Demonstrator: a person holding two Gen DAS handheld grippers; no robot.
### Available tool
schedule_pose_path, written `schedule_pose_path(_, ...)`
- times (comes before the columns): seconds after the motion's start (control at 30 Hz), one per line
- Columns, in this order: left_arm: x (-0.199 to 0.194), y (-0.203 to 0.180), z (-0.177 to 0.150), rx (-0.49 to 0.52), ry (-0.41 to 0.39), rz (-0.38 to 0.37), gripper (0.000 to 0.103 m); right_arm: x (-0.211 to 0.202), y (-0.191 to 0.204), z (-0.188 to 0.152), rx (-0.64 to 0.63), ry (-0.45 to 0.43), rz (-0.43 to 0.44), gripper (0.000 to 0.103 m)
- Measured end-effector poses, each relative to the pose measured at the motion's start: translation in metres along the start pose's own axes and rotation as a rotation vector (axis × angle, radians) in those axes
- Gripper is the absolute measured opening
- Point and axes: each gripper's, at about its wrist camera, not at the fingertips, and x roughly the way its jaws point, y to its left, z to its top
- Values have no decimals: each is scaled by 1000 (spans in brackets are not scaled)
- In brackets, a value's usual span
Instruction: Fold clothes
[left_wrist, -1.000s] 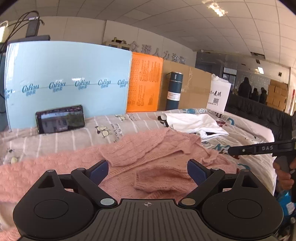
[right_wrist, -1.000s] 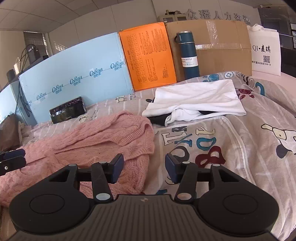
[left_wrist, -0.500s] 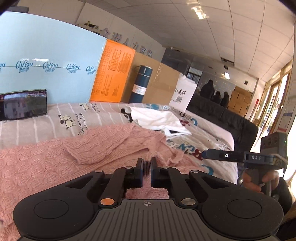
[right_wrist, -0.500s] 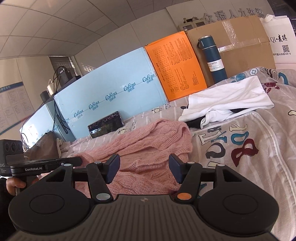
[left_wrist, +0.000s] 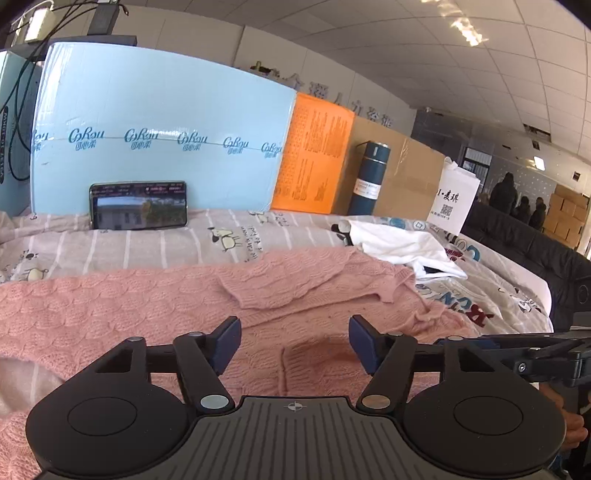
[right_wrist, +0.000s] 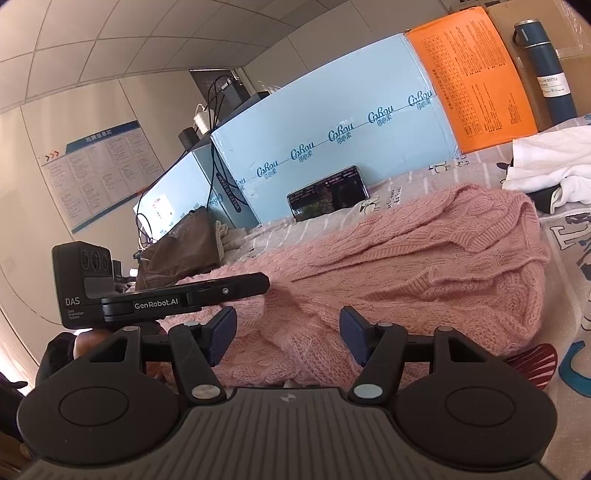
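Pink sweater (left_wrist: 155, 306) spread on the bed (left_wrist: 177, 245), seemingly half folded, left tongs (left_wrist: 293, 341) and right tongs (right_wrist: 286, 334) apart above it, white shirt (left_wrist: 399, 245) beyond

Pink sweater (left_wrist: 155, 314): near hem hidden behind left gripper (left_wrist: 293, 341) body, cut off at 9 o'clock. White garment (right_wrist: 550, 162) cut off at 3 o'clock. Phone (left_wrist: 138, 205) screen content too small to read.

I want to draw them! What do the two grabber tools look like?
Both are black plastic. The left gripper and right gripper each have two round discs, a ribbed grey middle plate, silver rivets and dark blue pads on the jaws. Seen side-on, one reads "GenRobot.AI" and "DAS" in white.
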Motion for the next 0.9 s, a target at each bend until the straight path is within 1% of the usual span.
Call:
schedule_pose_path(0.03,2,-3,2,14,-6,9,74,3,-1,0,5,8,-2,61)
schedule_pose_path(0.1,5,-7,6,42,-16,30,75,9,-2,0,18,28,-15,64)
schedule_pose_path(0.13,13,-7,6,37,13,59,75,13,-4,0,26,45,-34,64)
schedule_pose_path(0.17,21,-5,5,24,51,73,75,16,-5,-1,34,60,-52,64)
schedule_pose_path(0.2,26,-4,3,22,78,69,75,19,-7,-2,41,72,-67,64)
schedule_pose_path(0.27,35,-1,-2,18,129,61,79,23,-12,-6,65,84,-79,65)
schedule_pose_path(0.37,31,2,-2,7,113,51,79,23,-15,-9,78,70,-75,67)
schedule_pose_path(0.43,14,8,-1,-16,60,2,79,19,-13,-8,73,52,-76,68)
schedule_pose_path(0.47,6,11,0,-28,33,-22,79,15,-8,-8,53,38,-80,71)
schedule_pose_path(0.5,-3,13,0,-38,5,-48,80,10,-4,-7,25,25,-87,77)
schedule_pose_path(0.53,-20,16,-2,-13,-35,-100,84,5,2,-7,-11,11,-98,81)
schedule_pose_path(0.57,-31,16,-8,31,-51,-102,91,0,7,-7,-54,0,-113,88)
schedule_pose_path(0.6,-43,17,-15,74,-67,-103,95,-4,12,-8,-96,-7,-128,91)
schedule_pose_path(0.63,-54,17,-21,117,-83,-104,100,-8,15,-8,-134,-12,-142,91)
schedule_pose_path(0.67,-66,17,-27,160,-98,-105,102,-11,18,-9,-172,-13,-157,92)
schedule_pose_path(0.7,-77,18,-33,203,-113,-105,102,-12,19,-10,-204,-12,-173,95)
schedule_pose_path(0.77,-91,21,-43,263,-99,-80,102,-12,19,-11,-263,7,-224,99)
schedule_pose_path(0.83,-104,25,-52,300,-74,-41,102,-9,20,-15,-338,52,-294,100)
schedule_pose_path(0.9,-118,27,-63,339,-53,23,102,-7,22,-20,-430,98,-365,100)
